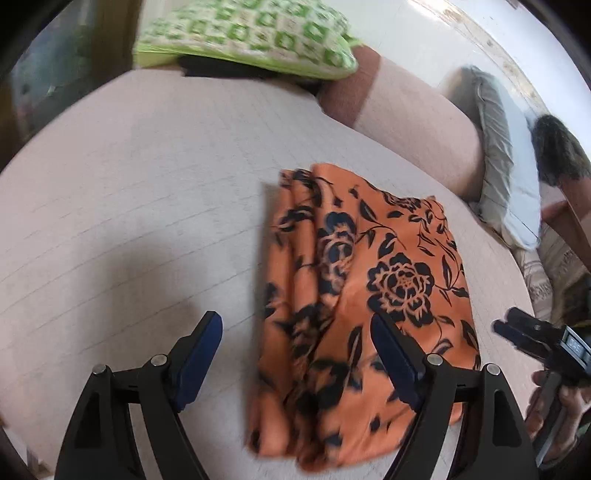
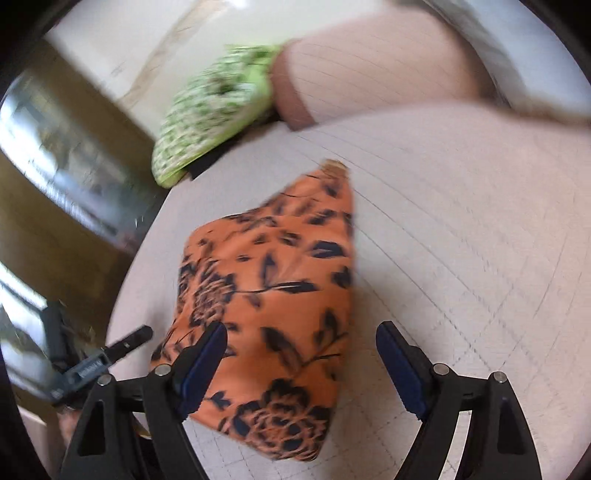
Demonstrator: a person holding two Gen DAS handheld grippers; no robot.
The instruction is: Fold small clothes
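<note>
1. The orange cloth with dark blue flowers (image 1: 354, 295) lies on the pale pink bed cover with thin lines (image 1: 147, 221). It already looks folded into a small pad with layers along one side. I think the folding of this piece is mostly done. It may need one more fold or a little smoothing.

2. In the left wrist view the cloth sits from the middle toward 5 o'clock. In the right wrist view it sits from the middle toward 7 o'clock.

3. The left gripper (image 1: 297, 332) has its two blue-padded fingers spread wide apart. It holds nothing. The cloth lies under its right finger.

4. The right gripper (image 2: 301, 341) is also spread wide and holds nothing. The cloth lies under its left finger.

5. Counting: one orange cloth, two grippers, one green and white patterned pillow (image 1: 251, 33) at 12 o'clock in the left view, and one grey and white pillow (image 1: 509, 166) at 2 o'clock.

6. I can see no other small clothes waiting to be folded. Both views are a bit blurry.
</note>
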